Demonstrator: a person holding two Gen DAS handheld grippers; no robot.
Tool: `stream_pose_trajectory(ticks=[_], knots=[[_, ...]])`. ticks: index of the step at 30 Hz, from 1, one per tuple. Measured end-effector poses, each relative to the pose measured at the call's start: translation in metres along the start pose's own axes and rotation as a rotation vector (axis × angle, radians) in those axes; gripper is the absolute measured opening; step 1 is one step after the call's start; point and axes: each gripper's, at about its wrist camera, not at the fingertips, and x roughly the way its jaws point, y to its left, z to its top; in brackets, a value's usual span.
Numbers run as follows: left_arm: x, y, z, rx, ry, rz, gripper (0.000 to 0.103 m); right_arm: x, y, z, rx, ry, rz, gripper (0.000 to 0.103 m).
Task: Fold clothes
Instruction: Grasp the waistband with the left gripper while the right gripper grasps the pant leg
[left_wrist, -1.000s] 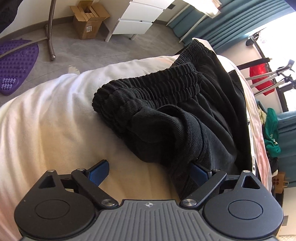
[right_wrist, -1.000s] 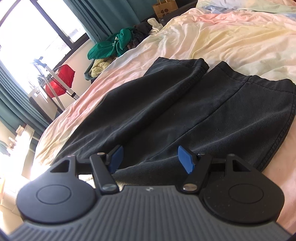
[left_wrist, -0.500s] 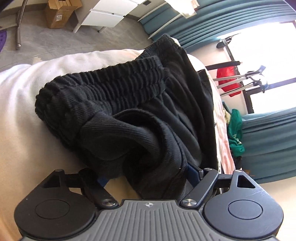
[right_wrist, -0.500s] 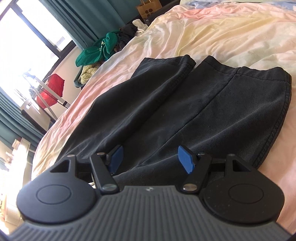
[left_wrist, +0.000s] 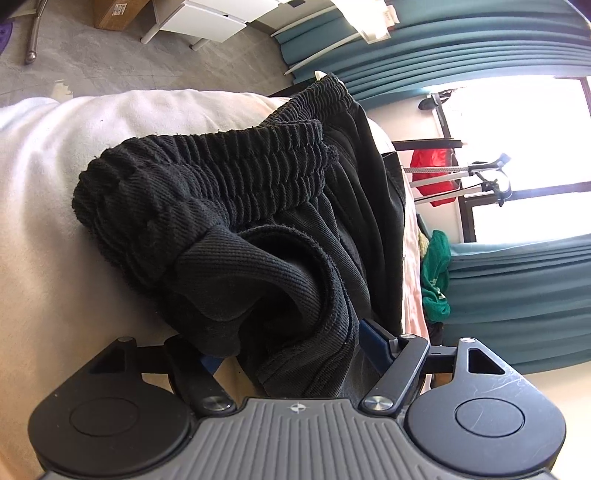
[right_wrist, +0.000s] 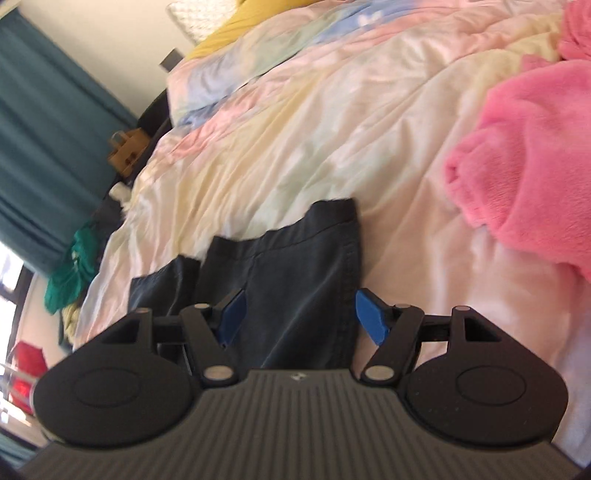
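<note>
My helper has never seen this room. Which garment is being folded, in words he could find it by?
On the pastel quilt, find the black shorts beside the fluffy pink blanket. They are the only dark garment there, with a ribbed elastic waistband.

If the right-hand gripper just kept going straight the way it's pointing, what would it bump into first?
Most likely the dark shorts lying on the bedspread: their leg end sits between and just ahead of the right gripper. Depth is hard to judge.

Blown-out glare from the window, strong fisheye bending, motion blur across the right wrist view.
</note>
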Motion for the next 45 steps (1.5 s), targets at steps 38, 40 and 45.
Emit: stream_pose_trajectory(ticks=[38,40,45], knots=[[0.020,0.010,0.031,-0.080,-0.019,-0.006,0.075,0.059,0.006,-0.003,-0.133,0.093,0.085,0.029],[0.021,0.009,0.031,-0.061,-0.024,0.001,0.073,0.058,0.008,-0.003,-0.147,0.084,0.096,0.021],[0.018,0.013,0.030,-0.059,-0.036,-0.038,0.047,0.049,0.010,0.001,-0.151,0.040,0.109,0.015]])
